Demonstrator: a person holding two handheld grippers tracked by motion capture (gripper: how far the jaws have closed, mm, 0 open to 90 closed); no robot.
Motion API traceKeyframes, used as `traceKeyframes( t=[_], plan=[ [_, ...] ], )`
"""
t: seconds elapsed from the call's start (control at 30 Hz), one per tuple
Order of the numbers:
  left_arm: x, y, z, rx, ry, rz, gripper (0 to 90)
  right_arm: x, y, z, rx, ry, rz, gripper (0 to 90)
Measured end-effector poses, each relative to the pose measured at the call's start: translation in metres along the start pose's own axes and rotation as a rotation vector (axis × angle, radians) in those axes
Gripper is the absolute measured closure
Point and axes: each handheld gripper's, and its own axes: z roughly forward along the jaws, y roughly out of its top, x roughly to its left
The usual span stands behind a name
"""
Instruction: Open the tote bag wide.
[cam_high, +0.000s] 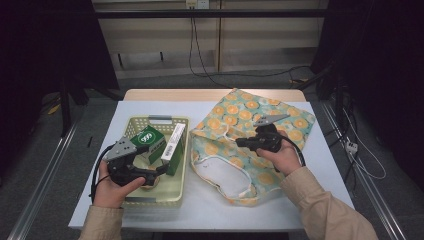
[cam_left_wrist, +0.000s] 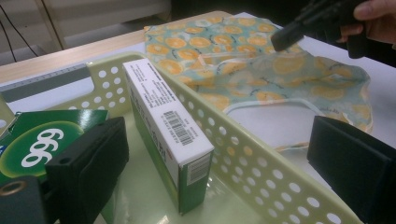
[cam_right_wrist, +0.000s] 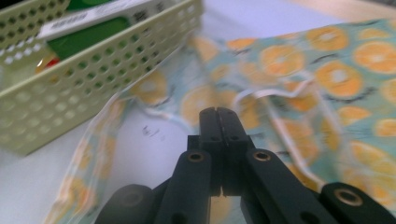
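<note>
White tabletop: left gripper (cam_high: 159, 169) jaws spread around the green-white box (cam_left_wrist: 170, 135); right gripper (cam_right_wrist: 219, 114) jaws pressed together over the orange-print bag (cam_right_wrist: 299, 70).

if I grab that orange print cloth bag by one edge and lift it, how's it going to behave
The cloth bag will probably sag and fold rather than keep its shape: it lies flat and wrinkled on the table. It looks thin and empty, so likely light. Its open mouth with the white lining may droop shut when lifted. Pushed, it would likely bunch up rather than slide as one piece.
</note>
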Motion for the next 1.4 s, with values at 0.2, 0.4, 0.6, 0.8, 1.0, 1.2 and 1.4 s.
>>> traceKeyframes(
  t=[0.2,0.4,0.6,0.8,1.0,1.2,1.4],
  plan=[
    [0.000,0.000,0.001,-0.001,-0.003,-0.001,5.4,0.000,-0.018,0.028,0.056,-0.008,-0.005,89.3],
    [0.001,-0.001,0.001,0.005,-0.001,0.000,5.4,-0.018,-0.029,0.041,0.092,-0.122,0.019,75.8],
    [0.002,-0.002,0.001,0.005,0.001,0.001,5.4,-0.033,-0.035,0.038,0.132,-0.194,0.000,66.8],
    [0.002,-0.003,0.002,0.009,0.000,-0.001,5.4,-0.040,-0.043,0.029,0.120,-0.192,0.041,56.1],
    [0.002,-0.002,0.002,0.013,0.002,0.002,5.5,-0.033,-0.052,0.030,0.133,-0.182,-0.008,50.6],
    [0.002,-0.003,0.002,0.015,0.001,0.004,5.4,-0.040,-0.054,0.027,0.120,-0.204,0.001,68.4],
    [0.001,-0.003,0.003,0.017,0.002,0.004,5.6,-0.043,-0.055,0.027,0.100,-0.215,0.029,76.0]
  ],
)
